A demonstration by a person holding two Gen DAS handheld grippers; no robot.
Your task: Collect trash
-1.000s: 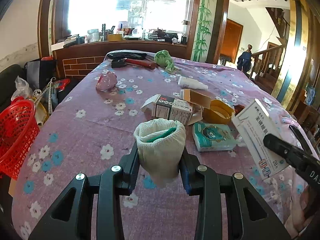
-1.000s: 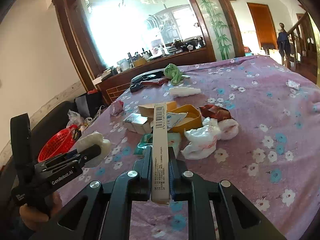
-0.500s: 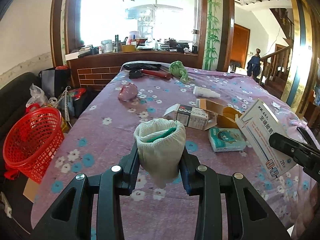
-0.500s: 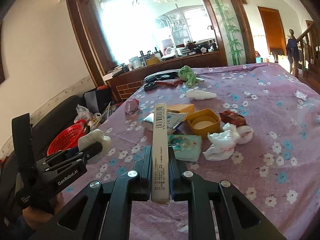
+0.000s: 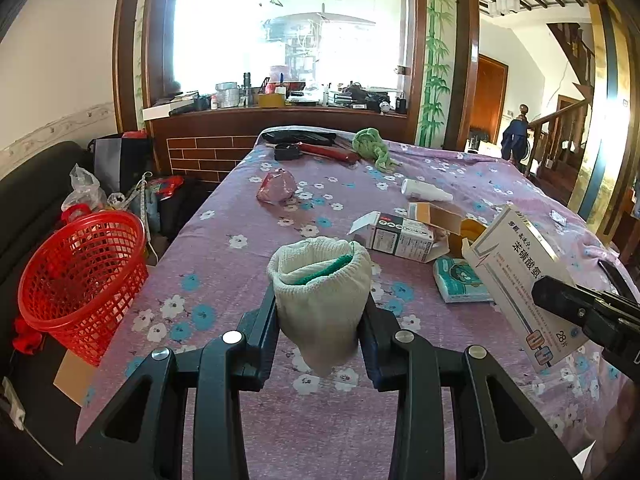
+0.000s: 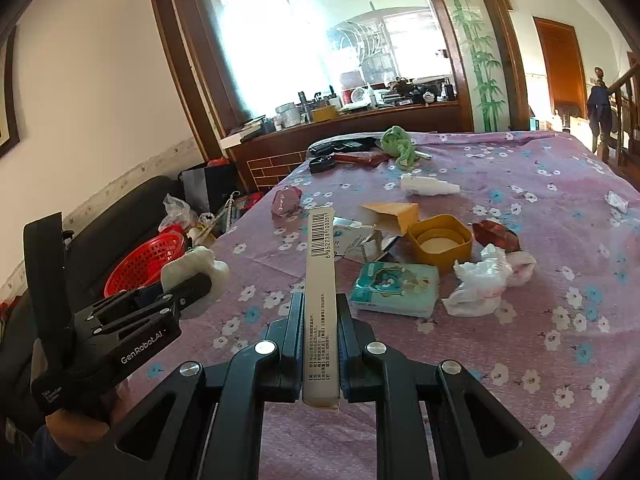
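Sitting left of the surface, off its edge, the red basket [image 5: 82, 280] is the drop point — the left claw [image 5: 320, 312], clamped on a rolled white glove [image 5: 320, 292], is nearer it; the right claw [image 6: 320, 344] pinches a flat medicine box [image 6: 320, 300] edge-on, long axis pointing away.

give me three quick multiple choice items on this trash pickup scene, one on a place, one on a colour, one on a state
1. Where is the basket?
A. on the table
B. beside the table, lower than its top
C. on the counter

2. What colour is the basket?
A. red
B. blue
C. yellow

3. What is the right gripper doing?
A. standing open and empty
B. clamped on the flat white box
C. clamped on a bottle

Answers: 1 B, it sits off the table's edge by the dark sofa; 2 A, red mesh; 3 B, both pads press the box's faces.
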